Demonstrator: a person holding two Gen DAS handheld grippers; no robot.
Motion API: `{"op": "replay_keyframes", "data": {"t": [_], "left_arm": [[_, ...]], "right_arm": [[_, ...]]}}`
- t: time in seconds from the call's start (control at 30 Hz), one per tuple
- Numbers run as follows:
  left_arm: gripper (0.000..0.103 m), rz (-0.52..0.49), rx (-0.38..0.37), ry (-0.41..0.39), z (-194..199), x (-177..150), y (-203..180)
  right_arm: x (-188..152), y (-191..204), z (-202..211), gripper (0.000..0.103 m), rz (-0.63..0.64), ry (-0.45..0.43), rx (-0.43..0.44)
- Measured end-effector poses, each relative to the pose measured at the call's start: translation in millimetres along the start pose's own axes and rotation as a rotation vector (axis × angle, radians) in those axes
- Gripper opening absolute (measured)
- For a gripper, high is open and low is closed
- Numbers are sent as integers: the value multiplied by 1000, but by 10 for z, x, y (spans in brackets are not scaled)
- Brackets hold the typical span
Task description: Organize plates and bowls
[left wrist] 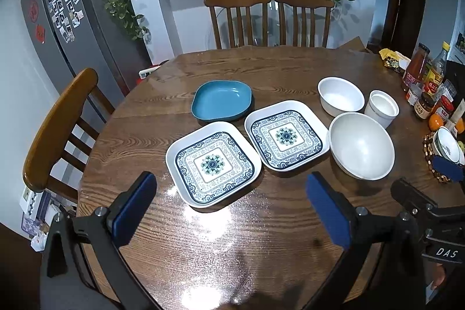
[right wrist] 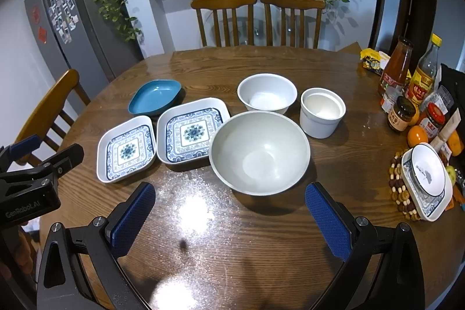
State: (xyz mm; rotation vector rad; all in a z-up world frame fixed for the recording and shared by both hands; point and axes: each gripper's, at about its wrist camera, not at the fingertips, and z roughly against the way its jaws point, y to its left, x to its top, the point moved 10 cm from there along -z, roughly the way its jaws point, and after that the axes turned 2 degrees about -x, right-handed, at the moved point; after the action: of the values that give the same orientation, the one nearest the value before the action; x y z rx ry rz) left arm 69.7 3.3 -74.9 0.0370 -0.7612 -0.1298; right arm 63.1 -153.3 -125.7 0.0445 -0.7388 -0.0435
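Two square blue-patterned plates sit side by side mid-table, the left plate [left wrist: 213, 163] [right wrist: 126, 148] and the right plate [left wrist: 286, 135] [right wrist: 191, 131]. A blue dish [left wrist: 222, 100] [right wrist: 155, 97] lies behind them. To the right are a large white bowl [left wrist: 361, 145] [right wrist: 260, 151], a smaller white bowl [left wrist: 340, 96] [right wrist: 267, 93] and a white cup [left wrist: 381, 108] [right wrist: 322, 116]. My left gripper [left wrist: 232, 199] is open and empty, above the table in front of the plates. My right gripper [right wrist: 229, 208] is open and empty, in front of the large bowl.
The round wooden table [right wrist: 232, 237] carries bottles and jars [right wrist: 407, 89] and oranges at its right edge. A small bowl on a patterned plate [right wrist: 427, 179] rests on a beaded mat. Chairs stand at the far side [left wrist: 267, 19] and left [left wrist: 58, 130].
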Motion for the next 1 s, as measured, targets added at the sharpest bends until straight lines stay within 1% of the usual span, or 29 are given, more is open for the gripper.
{"op": "replay_keyframes", "data": {"t": [0.57, 1.0], "left_arm": [[102, -7, -5, -9, 12, 25, -11], [102, -4, -29, 5, -75, 2, 5]], "right_arm": [[-6, 6, -4, 103, 0, 1, -2], [-21, 23, -11, 103, -2, 3, -8]]}}
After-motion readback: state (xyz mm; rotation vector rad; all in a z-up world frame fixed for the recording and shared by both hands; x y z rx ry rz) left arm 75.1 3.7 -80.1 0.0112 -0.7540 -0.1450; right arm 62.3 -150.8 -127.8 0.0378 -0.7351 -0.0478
